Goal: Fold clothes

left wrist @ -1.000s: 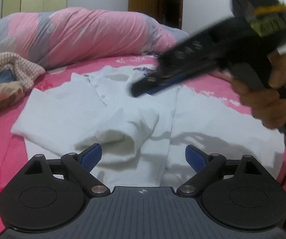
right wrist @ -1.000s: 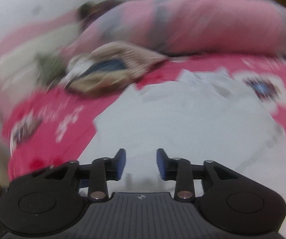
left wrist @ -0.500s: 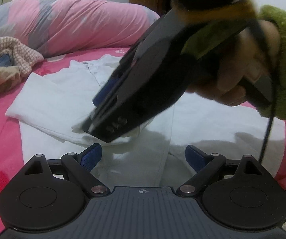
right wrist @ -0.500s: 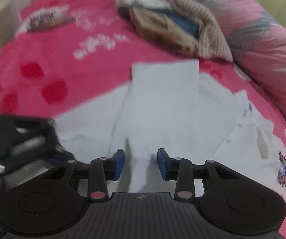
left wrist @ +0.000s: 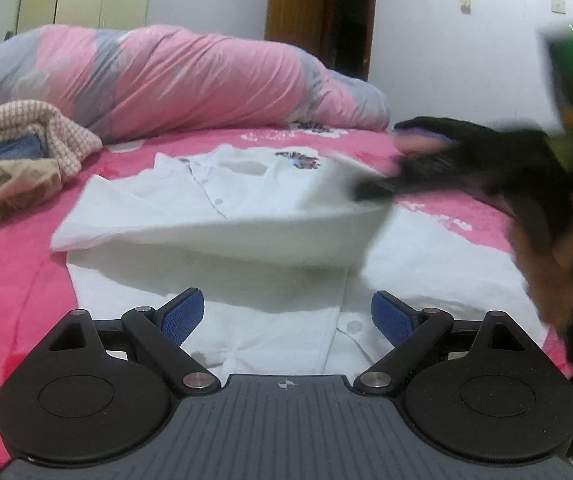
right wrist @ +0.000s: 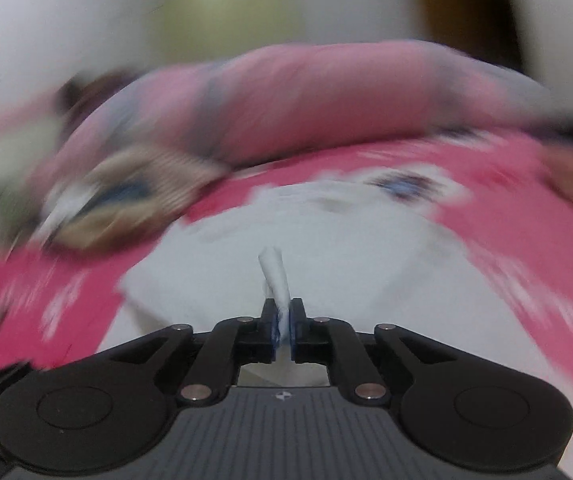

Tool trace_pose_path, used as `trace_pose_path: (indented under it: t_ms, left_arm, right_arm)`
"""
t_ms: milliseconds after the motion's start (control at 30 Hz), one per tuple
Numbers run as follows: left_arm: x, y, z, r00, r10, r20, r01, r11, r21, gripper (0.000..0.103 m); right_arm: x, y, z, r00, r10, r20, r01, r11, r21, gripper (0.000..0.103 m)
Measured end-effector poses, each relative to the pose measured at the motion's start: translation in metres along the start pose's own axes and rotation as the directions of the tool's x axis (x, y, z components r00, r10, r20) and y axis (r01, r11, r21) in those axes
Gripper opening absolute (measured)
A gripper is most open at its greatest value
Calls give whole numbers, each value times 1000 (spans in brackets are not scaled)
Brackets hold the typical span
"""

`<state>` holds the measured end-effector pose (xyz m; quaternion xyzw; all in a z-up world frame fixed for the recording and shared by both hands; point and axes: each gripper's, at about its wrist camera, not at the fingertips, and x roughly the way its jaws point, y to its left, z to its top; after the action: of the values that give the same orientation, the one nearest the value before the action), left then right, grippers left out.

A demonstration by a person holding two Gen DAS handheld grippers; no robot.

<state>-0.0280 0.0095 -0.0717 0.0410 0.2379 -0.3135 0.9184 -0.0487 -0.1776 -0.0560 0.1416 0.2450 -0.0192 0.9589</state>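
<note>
Closing on a pinched fold of white shirt (right wrist: 276, 280), the right gripper (right wrist: 283, 326) shows its grip only in its own blurred view. Left view: left gripper (left wrist: 286, 316) wide, nothing between its pads, above the shirt (left wrist: 246, 320) on the pink bed (left wrist: 14, 248); beyond, a rolled quilt (left wrist: 166, 80).

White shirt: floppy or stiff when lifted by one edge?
Likely floppy: the shirt sags in a curve where the right gripper, closing, pinches a fold. Probably light; one small pinch lifts the sleeve. The rest stays draped on the bed.
</note>
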Motion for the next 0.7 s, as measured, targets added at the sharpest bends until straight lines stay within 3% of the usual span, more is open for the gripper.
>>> trace_pose_path:
  t_ms: [33,100,267,400,500,567,700]
  left_arm:
    - [0,0,0,1000,0,-5,0,1000,-3,93]
    - [0,-1,1,1000,-2,-22,1,1000,-16,93]
    - [-1,-2,1,998,-9,-62,5,999,-54,93]
    - [1,-2,4,994,-75,-79,61,983,-174,91]
    - [7,-4,6,985,-144,-96,112,953,-283,85]
    - [14,-6,6,978,-176,-112,127,928,-349,76]
    - [31,-12,4,966,-204,-158,114,888,-445,63]
  right_arm:
    - [-11,-12,-11,999,-36,11,35,997,70,26]
    - [-30,-30,-33,995,-101,13,97,982,161,38]
    - [-67,-60,-54,994,-106,1,103,967,234,38]
    - [-80,-83,-34,996,-73,56,58,971,232,39]
    - [-64,-100,0,998,17,68,-32,972,231,39]
    - [-39,-106,24,998,56,15,-58,975,213,39]
    - [10,-109,50,989,121,-88,-108,984,140,23]
